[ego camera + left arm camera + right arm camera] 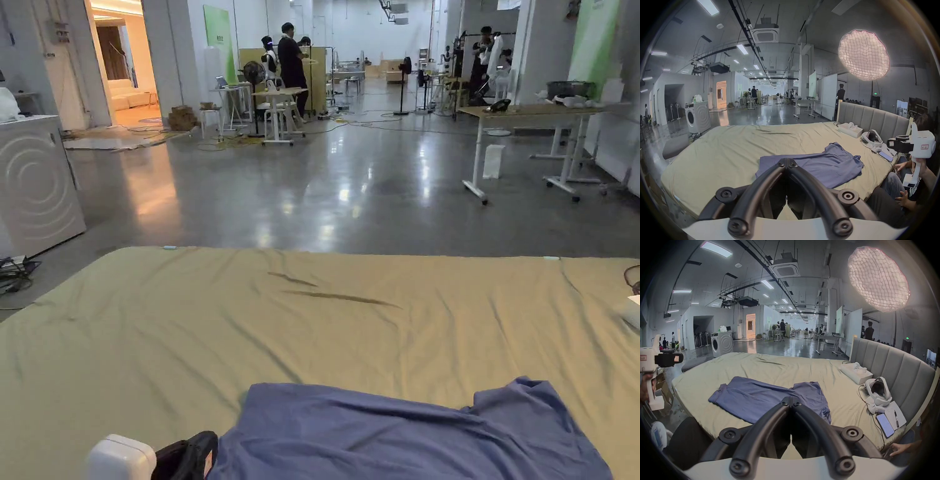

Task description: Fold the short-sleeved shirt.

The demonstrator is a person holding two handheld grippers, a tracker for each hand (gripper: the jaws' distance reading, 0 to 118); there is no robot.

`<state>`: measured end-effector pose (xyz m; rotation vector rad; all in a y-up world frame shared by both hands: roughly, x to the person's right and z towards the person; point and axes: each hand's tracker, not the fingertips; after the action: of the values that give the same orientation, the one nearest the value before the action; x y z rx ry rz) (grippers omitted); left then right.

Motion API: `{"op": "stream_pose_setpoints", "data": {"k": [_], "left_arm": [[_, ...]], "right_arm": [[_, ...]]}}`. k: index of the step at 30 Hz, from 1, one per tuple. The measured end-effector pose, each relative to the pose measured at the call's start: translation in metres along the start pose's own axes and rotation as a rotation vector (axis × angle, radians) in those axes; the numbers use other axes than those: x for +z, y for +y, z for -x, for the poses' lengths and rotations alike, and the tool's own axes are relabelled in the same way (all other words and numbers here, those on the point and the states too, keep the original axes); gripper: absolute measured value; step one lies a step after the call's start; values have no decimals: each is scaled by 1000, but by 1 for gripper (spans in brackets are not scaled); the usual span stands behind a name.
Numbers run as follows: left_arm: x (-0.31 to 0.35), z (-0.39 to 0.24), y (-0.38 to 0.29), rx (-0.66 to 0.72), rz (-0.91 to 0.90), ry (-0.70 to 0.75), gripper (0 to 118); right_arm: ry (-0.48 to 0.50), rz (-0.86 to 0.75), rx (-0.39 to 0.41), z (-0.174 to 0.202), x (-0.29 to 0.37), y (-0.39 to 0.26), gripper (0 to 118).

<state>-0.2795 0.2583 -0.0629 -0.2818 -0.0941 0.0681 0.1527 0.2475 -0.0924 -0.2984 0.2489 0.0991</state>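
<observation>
Low in the centre of your left gripper view, the blue short-sleeved shirt (818,165) lies spread and rumpled on the beige sheet (737,149) of the bed, with a loose bunch of cloth raised at its upper right end. Your right gripper view shows the same shirt (756,399) at centre, flatter toward the left of the frame and bunched toward the right. Along the bottom edge of the head view the shirt (400,431) reaches from centre to the lower right. Your left gripper (787,160) is at the lower centre of its own view, its jaws closed tip to tip with nothing between them, held above the near edge of the shirt and not touching it. Your right gripper (791,398) sits the same way in its view, tips together and empty, over the shirt. At the right edge of the left gripper view you can see the white body of your right gripper (898,144), and at the left edge of the right gripper view your left gripper (667,360) shows. Right of the shirt, near the grey padded headboard (893,369), lie a white headset (878,391), a phone (885,425) and a white box (855,373). Beyond the bed, at the left of the frame, stands a white washing machine (722,344) on the glossy floor (350,187).
</observation>
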Motion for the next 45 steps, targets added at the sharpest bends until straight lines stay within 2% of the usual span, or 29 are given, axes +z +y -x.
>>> {"op": "stream_pose_setpoints", "data": {"k": [5,8,11,13,14,15,18,22,27,30,33,34,36,38,41,42,43,45], "left_arm": [[-27,30,-14,85,94,32,1],[-58,55,-27,134,194,99,9],[-97,82,-46,225,304,87,50],[-125,96,-64,276,392,21,77],[-135,98,-70,295,436,-6,85],[-151,104,-79,285,471,23,88],[-183,118,-104,282,542,94,88],[-210,125,-124,291,616,117,88],[-226,121,-134,241,650,129,87],[-230,113,-134,164,683,186,66],[-232,100,-127,152,696,183,52],[-233,94,-126,122,706,186,42],[-236,79,-125,58,703,149,5],[-242,68,-131,-43,733,194,5],[-250,81,-139,-8,758,178,5],[-251,85,-138,26,768,168,5],[-251,87,-136,54,781,163,5],[-255,94,-133,75,797,156,5]], "right_arm": [[13,61,-21,-1,-11,-8,0],[14,99,-29,-3,-21,-14,0],[14,127,-71,-8,-29,-18,0],[15,148,-108,-12,-35,-21,0],[13,158,-115,-14,-37,-23,0],[9,169,-119,-16,-40,-26,0],[-11,214,-134,-23,-49,-33,0],[-24,257,-183,-32,-58,-43,0],[-45,300,-201,-38,-64,-51,0],[-49,315,-193,-37,-65,-56,0],[-42,325,-205,-36,-65,-60,0],[-40,327,-210,-36,-65,-62,0],[-40,333,-221,-35,-66,-64,0],[-43,340,-230,-35,-66,-63,0],[-45,346,-256,-40,-75,-62,0],[-58,351,-275,-44,-81,-61,7],[-72,354,-311,-49,-88,-62,31],[-60,401,-402,-64,-111,-69,99]]}}
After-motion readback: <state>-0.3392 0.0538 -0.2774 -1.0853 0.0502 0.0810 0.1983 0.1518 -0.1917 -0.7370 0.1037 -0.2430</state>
